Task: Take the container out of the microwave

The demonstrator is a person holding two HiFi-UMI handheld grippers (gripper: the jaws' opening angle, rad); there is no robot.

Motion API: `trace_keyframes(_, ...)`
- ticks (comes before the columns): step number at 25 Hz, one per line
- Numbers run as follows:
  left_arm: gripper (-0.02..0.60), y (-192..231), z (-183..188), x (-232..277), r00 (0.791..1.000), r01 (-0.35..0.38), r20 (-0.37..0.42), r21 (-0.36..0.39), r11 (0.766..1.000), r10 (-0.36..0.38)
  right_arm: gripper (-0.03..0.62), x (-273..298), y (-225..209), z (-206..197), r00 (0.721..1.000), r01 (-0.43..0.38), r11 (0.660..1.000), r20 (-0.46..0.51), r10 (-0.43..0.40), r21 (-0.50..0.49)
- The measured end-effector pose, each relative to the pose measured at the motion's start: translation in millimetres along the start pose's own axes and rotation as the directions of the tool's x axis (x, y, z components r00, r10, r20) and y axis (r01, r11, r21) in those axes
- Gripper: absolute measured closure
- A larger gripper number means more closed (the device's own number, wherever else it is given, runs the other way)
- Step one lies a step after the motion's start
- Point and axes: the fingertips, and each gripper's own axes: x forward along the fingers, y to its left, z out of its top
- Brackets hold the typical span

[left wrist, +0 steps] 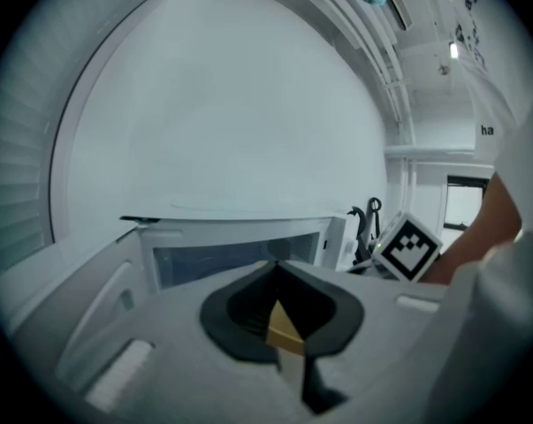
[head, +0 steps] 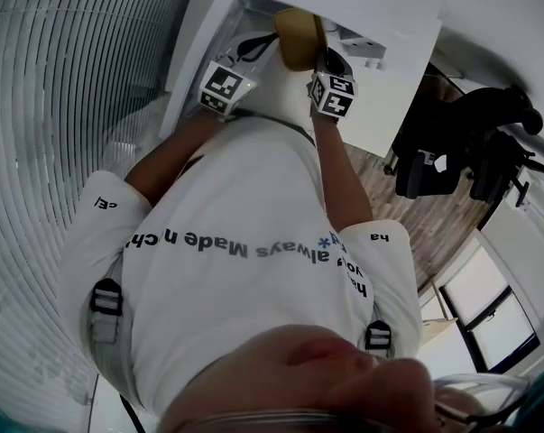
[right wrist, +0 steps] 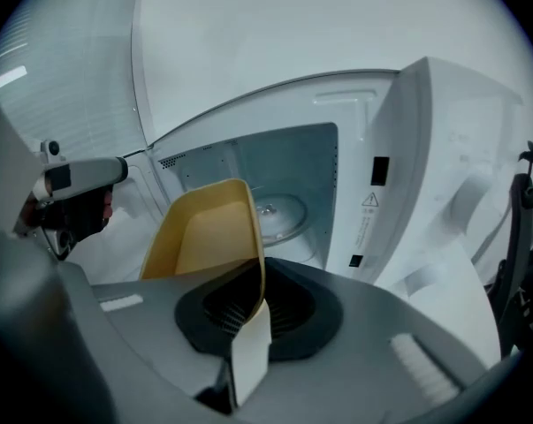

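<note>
Head view: yellow container held between left tool and right tool, ahead of the person's chest.
Left gripper view: left tool clamped on a container corner, with the microwave beyond.
Right gripper view alone shows the right tool pinching the container's rim, the door open, the turntable inside, and the container outside the cavity.

Your left gripper has its jaws pinched shut on a yellow corner of the container. Your right gripper clamps that container's rim, jaws nearly together. Your left arm and right arm stretch forward, grippers close beside each other.
</note>
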Motion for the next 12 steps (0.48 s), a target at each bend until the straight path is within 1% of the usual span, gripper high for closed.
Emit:
trace_keyframes(4,0.578,-8,-4,1,1.000,0.025,-0.009,0.008,1.000,-0.025,0.580,-14,-10,-16,1.000,-0.002,1.000,-0.006,0.002,-0.002)
trace_keyframes(12,0.578,-31,-7,7,0.994,0.103,-0.020,0.014,0.995,-0.103,0.580,-38,-34,-56,0.999,-0.001,1.000,-0.054,0.001,-0.010)
